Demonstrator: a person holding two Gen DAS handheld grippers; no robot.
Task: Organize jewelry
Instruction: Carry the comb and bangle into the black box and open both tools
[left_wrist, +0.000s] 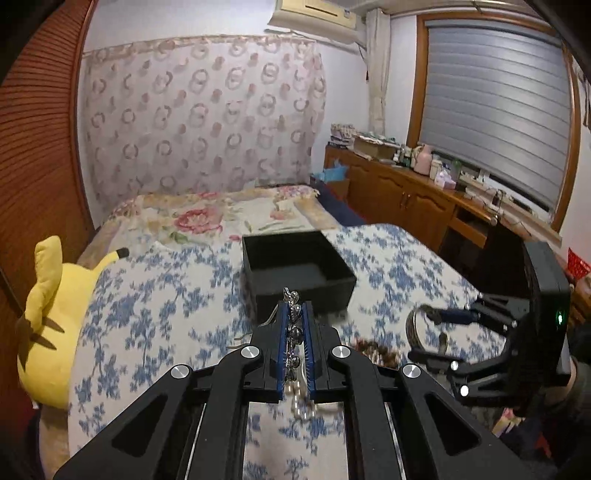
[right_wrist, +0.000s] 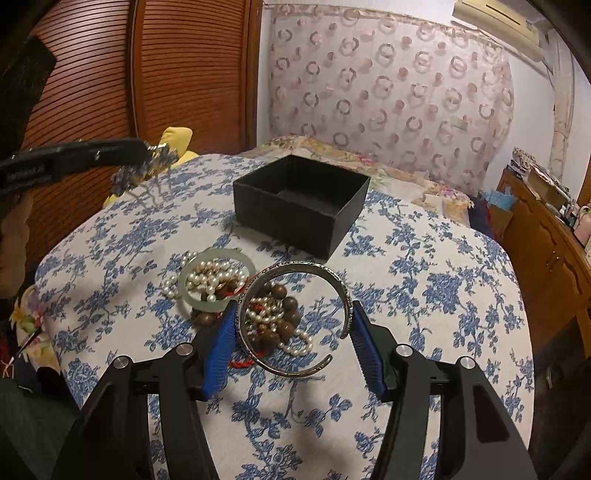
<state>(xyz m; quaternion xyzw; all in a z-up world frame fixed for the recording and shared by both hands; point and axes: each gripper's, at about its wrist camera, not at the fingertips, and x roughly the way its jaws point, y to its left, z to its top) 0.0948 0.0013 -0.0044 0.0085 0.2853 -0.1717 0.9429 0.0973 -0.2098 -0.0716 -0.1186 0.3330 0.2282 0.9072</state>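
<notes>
At the far left, against the wooden doors, a yellow plush (left_wrist: 55, 314) lies on the bed (right_wrist: 424, 295). Beside it the left tool (left_wrist: 295, 314) is lifted above the blue-flowered cover, its pads squeezed narrow on a silver chain (left_wrist: 293, 332) that dangles in a loose bunch below. The black box (right_wrist: 303, 203) sits open and apparently empty just ahead of it, toward the bed's middle. To do this carry well, I would bring the chain fully over the box's opening and lower it until the hanging end pools inside before parting the pads; otherwise a trailing loop may drape over the wall.

Nearer, the pile remains on the cover: a pale green bangle (right_wrist: 218, 278) ringed round pearls (right_wrist: 214, 277), with brown beads (right_wrist: 280, 314) and a red cord mixed in. Right of that, the right tool (right_wrist: 295, 332) holds a silver cuff (right_wrist: 295, 317) across its width, pads spread wide and pressing its outer sides, raised over the pile. That grip looks springy, so a level, slow move to the box would suit it.
</notes>
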